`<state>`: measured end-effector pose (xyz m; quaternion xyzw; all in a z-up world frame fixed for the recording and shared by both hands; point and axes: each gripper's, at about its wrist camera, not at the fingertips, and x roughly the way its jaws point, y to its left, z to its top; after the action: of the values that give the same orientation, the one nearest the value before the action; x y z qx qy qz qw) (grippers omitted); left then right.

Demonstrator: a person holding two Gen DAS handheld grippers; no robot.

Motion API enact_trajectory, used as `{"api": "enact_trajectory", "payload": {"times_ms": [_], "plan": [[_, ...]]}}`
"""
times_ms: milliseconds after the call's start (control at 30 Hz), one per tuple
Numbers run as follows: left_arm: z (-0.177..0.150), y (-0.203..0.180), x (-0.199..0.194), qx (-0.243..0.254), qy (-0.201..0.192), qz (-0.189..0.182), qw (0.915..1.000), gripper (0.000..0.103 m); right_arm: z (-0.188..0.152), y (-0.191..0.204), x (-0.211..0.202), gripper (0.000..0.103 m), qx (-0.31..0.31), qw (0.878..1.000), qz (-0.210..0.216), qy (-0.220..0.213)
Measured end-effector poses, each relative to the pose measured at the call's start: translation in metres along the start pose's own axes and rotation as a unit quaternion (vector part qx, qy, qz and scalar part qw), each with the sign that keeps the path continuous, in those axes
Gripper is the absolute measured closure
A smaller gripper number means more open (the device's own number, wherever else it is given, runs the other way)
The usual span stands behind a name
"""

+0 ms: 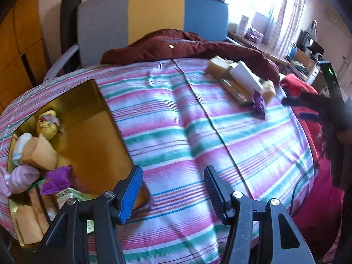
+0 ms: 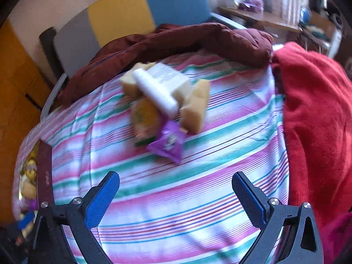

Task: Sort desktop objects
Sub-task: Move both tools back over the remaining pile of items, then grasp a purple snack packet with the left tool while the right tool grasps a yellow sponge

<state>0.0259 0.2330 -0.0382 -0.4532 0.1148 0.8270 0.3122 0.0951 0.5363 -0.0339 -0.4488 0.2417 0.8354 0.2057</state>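
1. The left claw (image 1: 173,187) hangs low in the frame over the striped bedspread (image 1: 176,132), its jaws partly apart with nothing between them.
2. The right claw (image 2: 176,195) is spread wide and empty at the bottom of its frame, above the same striped cloth.
3. A heap of loose things lies upper centre in the right wrist view: a white tube (image 2: 158,94), a white box (image 2: 171,79), tan sponges (image 2: 195,107), a yellow packet (image 2: 145,118) and a purple sachet (image 2: 169,143), all touching.
4. At lower left of the left wrist view, an open gold-lined box (image 1: 92,132) holds sorted items, among them a purple packet (image 1: 57,178) and a tan block (image 1: 41,151).
5. A maroon jacket (image 1: 176,48) lies along the far edge; a red garment (image 2: 314,114) fills the right side.
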Motion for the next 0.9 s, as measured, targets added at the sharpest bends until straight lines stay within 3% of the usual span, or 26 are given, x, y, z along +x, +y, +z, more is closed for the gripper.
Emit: {"api": "enact_trajectory", "payload": {"times_ms": [500,667,833,900], "plan": [[0.001,-0.023,0.02,0.029,0.03,-0.007,0.9991,0.044,0.057,-0.047,0.04,0.0,0.07,0.996,-0.035,-0.034],[0.008,-0.033,0.028,0.035,0.038,-0.007,0.9987,0.044,0.065,-0.055,0.059,0.0,0.075,0.997,-0.022,-0.028],[0.02,-0.046,0.037,0.035,0.043,-0.019,0.9983,0.044,0.061,-0.073,0.065,0.0,0.101,0.994,-0.04,-0.023],[0.027,-0.054,0.041,0.037,0.042,-0.024,0.9982,0.044,0.061,-0.076,0.059,0.0,0.097,0.992,-0.07,-0.034]]}}
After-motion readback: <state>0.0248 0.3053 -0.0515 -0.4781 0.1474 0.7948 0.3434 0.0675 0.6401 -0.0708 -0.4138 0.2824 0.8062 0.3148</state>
